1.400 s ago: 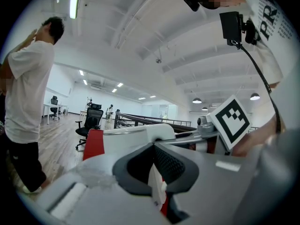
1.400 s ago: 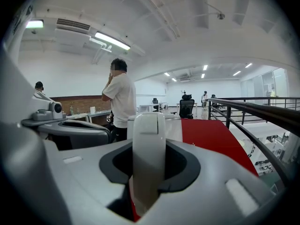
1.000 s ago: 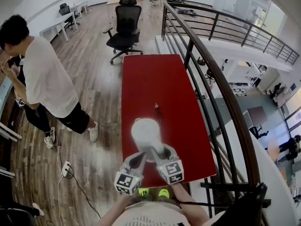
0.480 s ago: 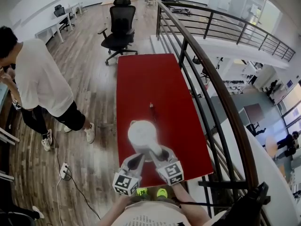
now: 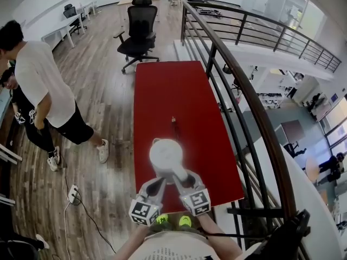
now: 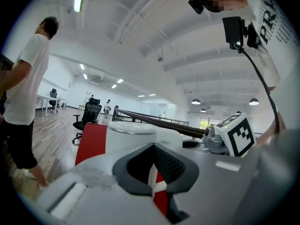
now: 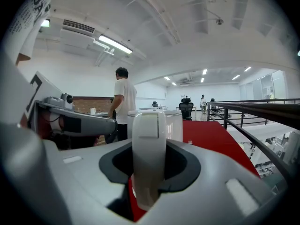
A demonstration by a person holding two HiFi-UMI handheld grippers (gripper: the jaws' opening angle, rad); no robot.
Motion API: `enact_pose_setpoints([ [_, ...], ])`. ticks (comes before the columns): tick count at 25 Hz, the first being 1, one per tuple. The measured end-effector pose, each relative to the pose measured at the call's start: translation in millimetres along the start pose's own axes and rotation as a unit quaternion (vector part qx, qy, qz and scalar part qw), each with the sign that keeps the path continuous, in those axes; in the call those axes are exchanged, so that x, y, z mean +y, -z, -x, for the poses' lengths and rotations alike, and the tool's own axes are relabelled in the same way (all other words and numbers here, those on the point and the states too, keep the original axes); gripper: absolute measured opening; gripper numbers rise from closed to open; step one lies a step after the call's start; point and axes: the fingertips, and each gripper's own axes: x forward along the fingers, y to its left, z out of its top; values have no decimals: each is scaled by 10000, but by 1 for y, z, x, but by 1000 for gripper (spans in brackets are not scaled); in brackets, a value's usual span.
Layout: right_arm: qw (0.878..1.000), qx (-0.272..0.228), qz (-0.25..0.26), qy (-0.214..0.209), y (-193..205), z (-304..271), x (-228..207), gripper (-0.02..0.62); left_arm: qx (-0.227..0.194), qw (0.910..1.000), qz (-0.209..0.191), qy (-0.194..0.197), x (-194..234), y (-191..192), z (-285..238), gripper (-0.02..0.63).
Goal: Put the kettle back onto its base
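Observation:
A white kettle (image 5: 165, 157) is over the near half of the red table (image 5: 179, 91). Whether it rests on the table or hangs just above I cannot tell. My right gripper (image 5: 180, 176) is shut on the kettle's handle (image 7: 149, 149), which stands upright between its jaws, the kettle's body (image 7: 174, 122) just beyond. My left gripper (image 5: 160, 181) is beside it on the left, close to the kettle's lower side (image 6: 131, 134); its jaws stand together with only a thin slit and nothing in them. No separate base can be made out.
A small dark object (image 5: 174, 121) lies on the table just beyond the kettle. A black railing (image 5: 238, 91) runs along the table's right edge. At the left stands a person in a white shirt (image 5: 40, 80), and an office chair (image 5: 138, 28) is at the table's far end.
The kettle, held by my right gripper, has come a little nearer to me. The person at the left has shifted, and a second person shows behind.

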Motion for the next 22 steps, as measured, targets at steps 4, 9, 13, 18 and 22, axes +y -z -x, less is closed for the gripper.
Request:
enact_pose_setpoints([
  [4, 9995, -4, -111, 285, 4, 5, -1, 122, 3, 10000, 23, -36, -1, 2, 1, -8],
  [9, 9991, 29, -126, 414, 8, 7, 4, 123, 25, 9999, 83, -62, -1, 5, 5, -8],
  [13, 9989, 126, -2, 455, 10, 8, 12, 123, 28, 9999, 93, -65, -1, 4, 7, -8],
  [18, 9986, 387, 160, 312, 21, 10, 14, 123, 27, 9999, 87, -51, -1, 6, 9, -8],
  [22, 9991, 388, 182, 26, 28, 17, 7, 124, 24, 9999, 128, 3, -7, 6, 8, -8],
])
